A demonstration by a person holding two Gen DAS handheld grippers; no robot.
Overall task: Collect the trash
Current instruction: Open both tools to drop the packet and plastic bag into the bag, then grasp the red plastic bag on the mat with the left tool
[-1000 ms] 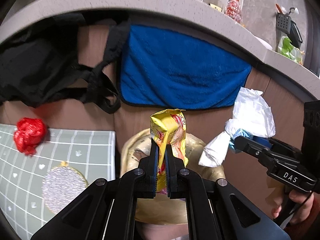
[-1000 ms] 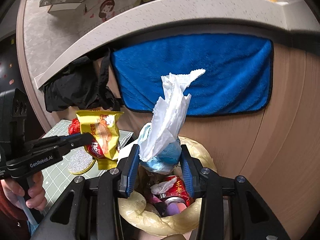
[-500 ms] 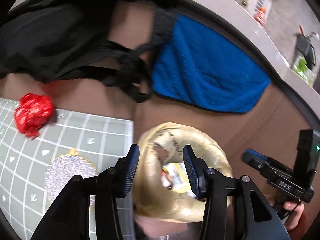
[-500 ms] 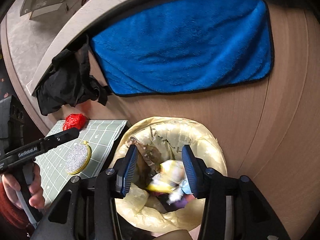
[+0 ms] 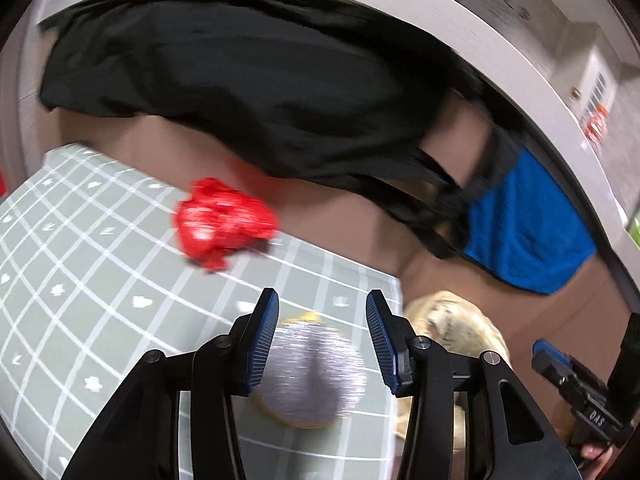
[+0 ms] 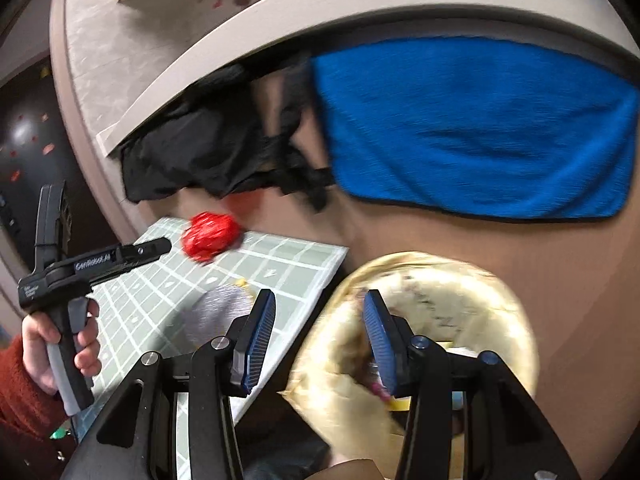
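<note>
A crumpled red wrapper [image 5: 224, 224] lies at the far edge of a green grid mat [image 5: 100, 280], beyond my left gripper [image 5: 322, 300], which hangs open and empty over the mat. A round silver glitter disc [image 5: 316, 376] lies just below its fingers. In the right wrist view my right gripper [image 6: 319, 300] is open and empty, straddling the mat's edge and the rim of the bin with the yellow bag [image 6: 440, 280]. That bin [image 5: 452, 328] holds wrappers. The red wrapper [image 6: 210, 236] lies ahead on the left, close to the left gripper's tips [image 6: 164, 245].
A black cloth [image 5: 260, 80] and a blue towel [image 6: 480, 120] hang from the counter edge over the wooden panel behind the mat. A hand in a red sleeve [image 6: 40, 340] holds the left gripper. The right gripper's body [image 5: 580, 400] shows at the lower right.
The left gripper let go of the yellow snack wrapper and the right let go of the white tissue wad over the bin. Both now stand open and have swung left toward the mat.
</note>
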